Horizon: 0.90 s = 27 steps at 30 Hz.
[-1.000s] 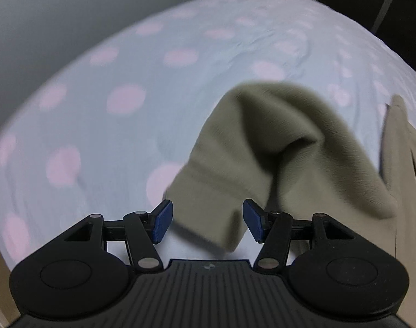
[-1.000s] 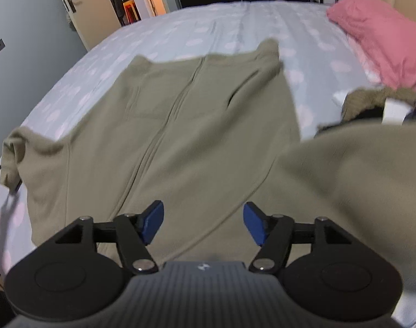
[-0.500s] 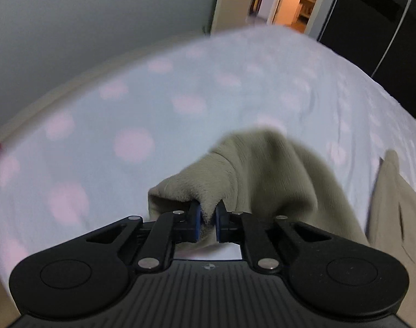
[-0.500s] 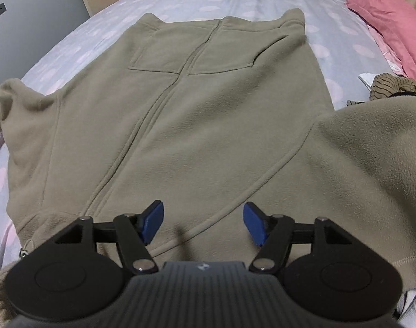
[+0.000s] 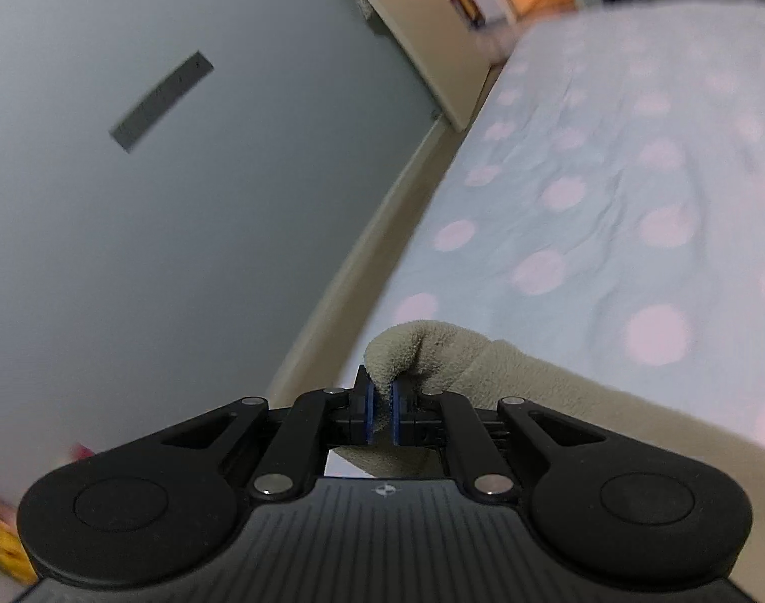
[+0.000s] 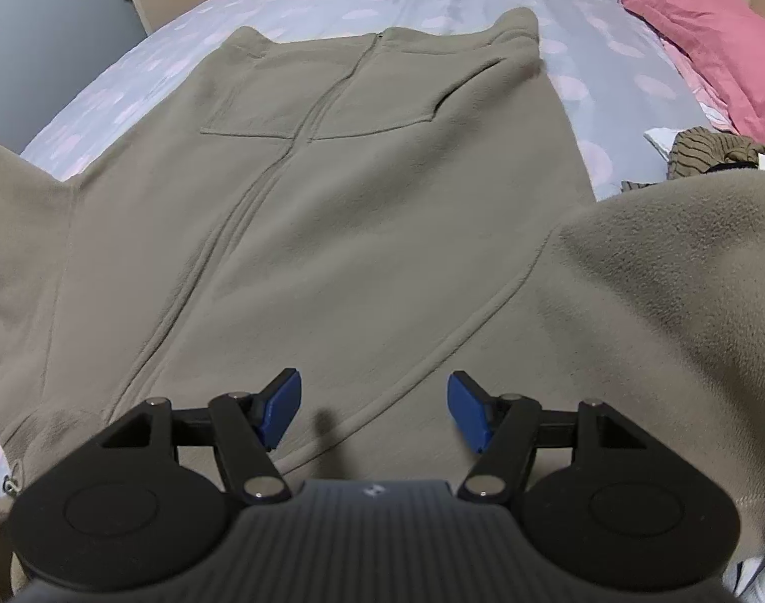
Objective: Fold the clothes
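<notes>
Two grippers work over an olive fleece jacket (image 6: 382, 231) that lies spread flat, zip side up, filling the middle of the right wrist view on a pale blue bedspread with pink dots (image 5: 608, 176). At lower centre of the left wrist view, the left gripper (image 5: 380, 409) has its blue pads pinched tight on the jacket's sleeve end (image 5: 422, 352), the fleece bunched above the fingertips and trailing off to the lower right over the bed's edge. The right gripper (image 6: 373, 414) hangs with its jaws spread apart and nothing between them, low in its frame above the jacket's chest, while a pink pillow (image 6: 708, 35) sits in the upper right and a striped garment (image 6: 708, 153) lies crumpled at the right edge.
</notes>
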{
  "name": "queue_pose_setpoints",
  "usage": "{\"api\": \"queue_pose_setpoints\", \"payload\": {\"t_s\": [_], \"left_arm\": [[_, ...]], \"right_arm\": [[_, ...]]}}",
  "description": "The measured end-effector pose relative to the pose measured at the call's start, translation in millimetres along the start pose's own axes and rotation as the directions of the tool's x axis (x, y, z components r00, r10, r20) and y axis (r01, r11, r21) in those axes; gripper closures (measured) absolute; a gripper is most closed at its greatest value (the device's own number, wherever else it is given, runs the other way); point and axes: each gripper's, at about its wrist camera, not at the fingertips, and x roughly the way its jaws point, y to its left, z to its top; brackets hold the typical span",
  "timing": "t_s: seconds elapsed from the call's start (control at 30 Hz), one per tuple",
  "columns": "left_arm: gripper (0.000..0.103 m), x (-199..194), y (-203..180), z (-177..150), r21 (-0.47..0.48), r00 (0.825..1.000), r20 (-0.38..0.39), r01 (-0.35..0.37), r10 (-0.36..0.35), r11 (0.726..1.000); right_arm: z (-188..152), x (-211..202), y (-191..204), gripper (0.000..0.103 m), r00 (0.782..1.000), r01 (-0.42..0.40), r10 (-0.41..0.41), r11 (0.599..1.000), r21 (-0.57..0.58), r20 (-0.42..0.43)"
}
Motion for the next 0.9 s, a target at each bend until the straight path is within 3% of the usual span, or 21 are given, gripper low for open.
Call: {"api": "queue_pose_setpoints", "payload": {"t_s": [0.07, 0.13, 0.3, 0.47, 0.53, 0.63, 0.73, 0.8, 0.87, 0.9], "left_arm": [[0.096, 18.0, -17.7, 5.0, 0.017, 0.999, -0.041, -0.007, 0.008, 1.000], [0.086, 34.8, -29.6, 2.9, 0.014, 0.997, -0.075, 0.022, -0.021, 1.000], [0.053, 52.7, -40.8, -15.4, 0.017, 0.997, -0.049, 0.052, -0.051, 0.998], [0.050, 67.9, -18.7, -40.5, -0.126, 0.984, -0.080, 0.150, -0.161, 0.981], [0.048, 80.5, -10.2, -50.2, -0.229, 0.972, -0.097, 0.187, -0.214, 0.955], [0.046, 100.0, -4.7, -74.1, -0.380, 0.947, -0.113, 0.239, -0.301, 0.894], [0.046, 116.9, -17.5, -102.4, -0.448, 0.914, -0.163, 0.267, -0.372, 0.853], [0.049, 125.1, -37.0, -121.1, -0.412, 0.894, -0.269, 0.229, -0.358, 0.882], [0.049, 122.4, -48.4, -135.0, -0.383, 0.888, -0.305, 0.217, -0.345, 0.898], [0.048, 115.1, -47.1, -138.8, -0.385, 0.893, -0.294, 0.216, -0.341, 0.897]], "right_arm": [[1.5, 4.2, -2.8, 0.035, 1.000, -0.003, 0.003, 1.000, 0.012, -0.002], [2.6, 9.0, -4.8, 0.035, 1.000, -0.007, 0.007, 1.000, 0.023, -0.010], [3.2, 17.1, -2.5, 0.035, 1.000, -0.018, 0.018, 1.000, 0.016, -0.025], [-0.7, 21.2, 1.0, 0.035, 0.998, -0.038, 0.039, 0.999, 0.015, -0.045], [-1.8, 21.6, 2.8, 0.035, 0.998, -0.042, 0.043, 0.999, 0.011, -0.050], [-2.7, 19.6, 4.8, 0.035, 0.997, -0.054, 0.055, 0.998, 0.007, -0.046], [-1.6, 17.8, 6.9, 0.035, 0.998, -0.057, 0.056, 0.998, -0.004, -0.040], [-0.5, 17.6, 7.0, 0.035, 0.998, -0.052, 0.052, 0.999, -0.007, -0.039], [0.2, 18.5, 6.5, 0.035, 0.998, -0.031, 0.030, 0.999, -0.009, -0.046], [0.2, 18.5, 5.0, 0.035, 0.999, -0.016, 0.015, 1.000, -0.008, -0.051]]}}
